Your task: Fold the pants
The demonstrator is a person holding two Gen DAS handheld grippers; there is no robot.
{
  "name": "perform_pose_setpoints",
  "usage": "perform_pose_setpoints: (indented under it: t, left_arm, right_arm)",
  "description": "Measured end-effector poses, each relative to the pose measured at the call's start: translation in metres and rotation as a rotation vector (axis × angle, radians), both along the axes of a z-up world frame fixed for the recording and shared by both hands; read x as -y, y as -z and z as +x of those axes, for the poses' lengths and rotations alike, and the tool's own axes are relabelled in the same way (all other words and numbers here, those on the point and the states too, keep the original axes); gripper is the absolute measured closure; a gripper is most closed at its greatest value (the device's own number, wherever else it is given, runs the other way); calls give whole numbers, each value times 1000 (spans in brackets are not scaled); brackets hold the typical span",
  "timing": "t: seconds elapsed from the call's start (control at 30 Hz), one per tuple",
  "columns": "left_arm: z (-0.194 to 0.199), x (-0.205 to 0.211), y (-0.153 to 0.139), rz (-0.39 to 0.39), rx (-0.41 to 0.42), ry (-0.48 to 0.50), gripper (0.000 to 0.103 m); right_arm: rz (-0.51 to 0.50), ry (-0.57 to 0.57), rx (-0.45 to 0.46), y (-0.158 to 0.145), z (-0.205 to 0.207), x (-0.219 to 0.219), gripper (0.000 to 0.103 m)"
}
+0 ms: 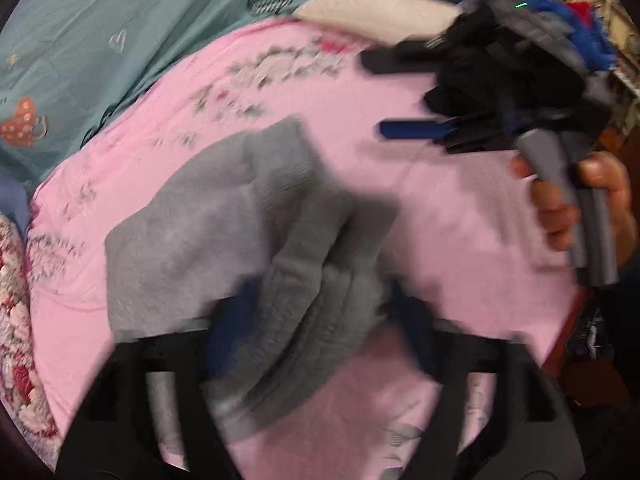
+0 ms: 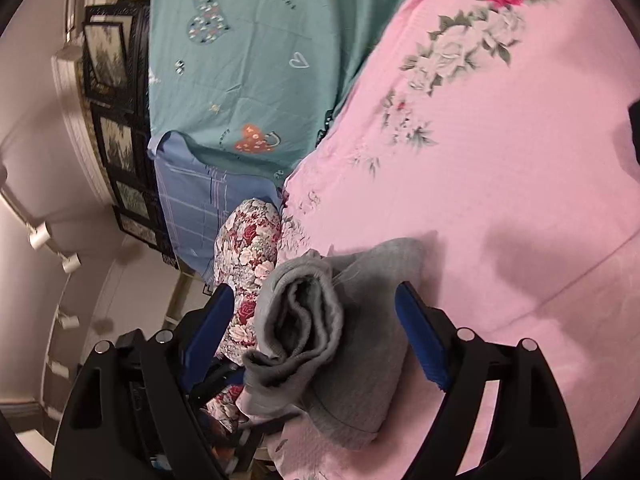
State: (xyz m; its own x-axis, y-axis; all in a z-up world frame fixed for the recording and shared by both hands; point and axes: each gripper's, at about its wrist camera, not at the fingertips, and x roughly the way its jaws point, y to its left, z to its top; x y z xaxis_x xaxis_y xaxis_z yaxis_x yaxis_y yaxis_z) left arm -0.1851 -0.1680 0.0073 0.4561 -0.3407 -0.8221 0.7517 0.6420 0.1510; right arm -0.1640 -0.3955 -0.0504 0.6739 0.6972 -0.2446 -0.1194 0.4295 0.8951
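The grey pants (image 1: pixel 240 232) lie in a folded, rumpled bundle on the pink floral bedspread (image 1: pixel 440 220). The left wrist view is blurred by motion. My left gripper (image 1: pixel 316 312) is open, its fingers spread on either side of the near end of the bundle. My right gripper (image 1: pixel 394 94) hovers above the bedspread at the upper right, held by a hand (image 1: pixel 600 200), with its fingers apart. In the right wrist view the pants (image 2: pixel 340 352) sit between the wide-open blue pads (image 2: pixel 420 340) of my right gripper (image 2: pixel 316 320), showing a rolled cuff or waistband end.
A teal sheet with hearts (image 2: pixel 248 60) lies beyond the pink bedspread (image 2: pixel 500 160). A red floral pillow (image 2: pixel 248 264) and a blue plaid cloth (image 2: pixel 192 200) sit at the bed's edge. Framed pictures (image 2: pixel 112 80) hang on the wall behind.
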Motion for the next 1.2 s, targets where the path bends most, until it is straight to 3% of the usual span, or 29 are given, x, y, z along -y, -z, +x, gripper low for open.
perform_pose_setpoints:
  t: [0.03,0.1,0.23,0.37,0.43,0.53,0.6,0.67,0.73,0.8,0.83,0.9,0.97,1.1,1.2]
  left_arm:
    - [-12,2,-8,-10,55,23,8]
    - [-26,4,-26,-65,56,88,7]
    - [-33,-19,-59,-208,98,69,7]
    - [-9,-85,-87,-420,103,-106,7]
    - [9,-115,-89,-471,62,-208,5]
    - [37,-154,-69,-479,-30,-361,5]
    - [53,-168,-49,-447,-75,-430,5]
    - [66,-182,-24,-415,-153,-466,5]
    - [79,-196,-2,-411,-226,-511,5]
    - [89,-206,18,-440,-303,-533,5]
    - [94,-212,27,-463,-341,-538,5]
    - [100,-217,38,-487,-391,-536,5]
    - [106,-216,48,-496,-419,-526,5]
    - [112,-206,60,-508,-467,-478,5]
    - [117,-201,69,-527,-520,-449,5]
  right_arm:
    - [-19,-1,12,-5,-1,-3,20]
    - [-39,-5,34,-13,-4,-8,20]
    - [-11,-45,75,-27,-6,-20,20]
    - [-1,-130,128,-49,0,-44,20]
    - [-5,-183,142,-59,8,-64,20]
    - [-64,-260,137,-62,18,-98,15]
    - [-149,-278,63,-48,25,-114,15]
    - [-313,-275,-67,-17,31,-121,19]
    - [-363,-275,-112,1,31,-116,38]
    - [-303,-275,-131,-7,24,-102,36]
    - [-261,-250,-120,-15,18,-91,24]
    - [-256,-164,-100,-24,8,-68,10]
    - [-265,-117,-145,-19,1,-49,10]
    - [-156,-129,-324,22,-2,-36,10]
    - [-84,-159,-369,36,0,-41,10]
